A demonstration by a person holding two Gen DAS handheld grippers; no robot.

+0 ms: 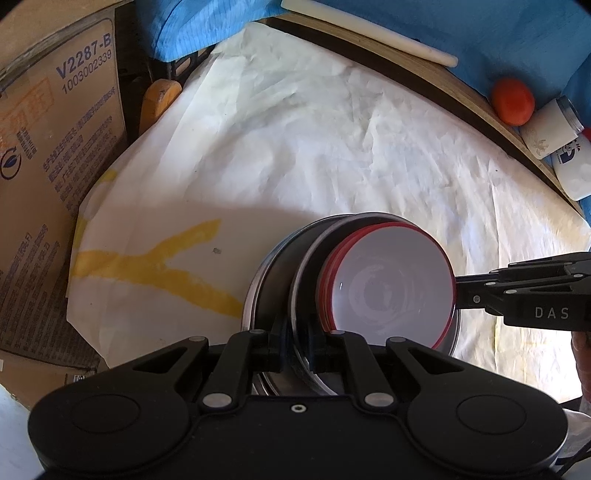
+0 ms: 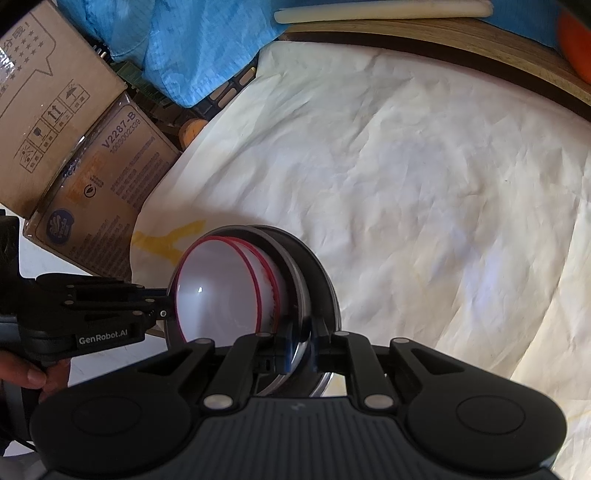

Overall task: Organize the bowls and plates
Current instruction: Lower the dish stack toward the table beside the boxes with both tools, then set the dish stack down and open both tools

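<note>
A stack of dishes sits on the white sheet: two white bowls with red rims (image 1: pixel 391 288) nested inside two dark plates with grey rims (image 1: pixel 280 273). My left gripper (image 1: pixel 295 350) is shut on the near rim of the upper dark plate. My right gripper (image 1: pixel 458 295) comes in from the right and grips the plate's opposite rim. In the right wrist view the bowls (image 2: pixel 218 291) lie inside the plates (image 2: pixel 314 280); my right gripper (image 2: pixel 299 354) is shut on the plate rim, and the left gripper (image 2: pixel 166 312) holds the left side.
Crumpled white sheet (image 1: pixel 332 147) with a yellow mark (image 1: pixel 155 266) covers the table. Cardboard boxes (image 1: pixel 48 166) stand at the left. Blue cloth (image 1: pixel 207 26), a white stick (image 1: pixel 369 33), an orange fruit (image 1: pixel 513 101) and white bottles (image 1: pixel 554 129) lie along the wooden far edge.
</note>
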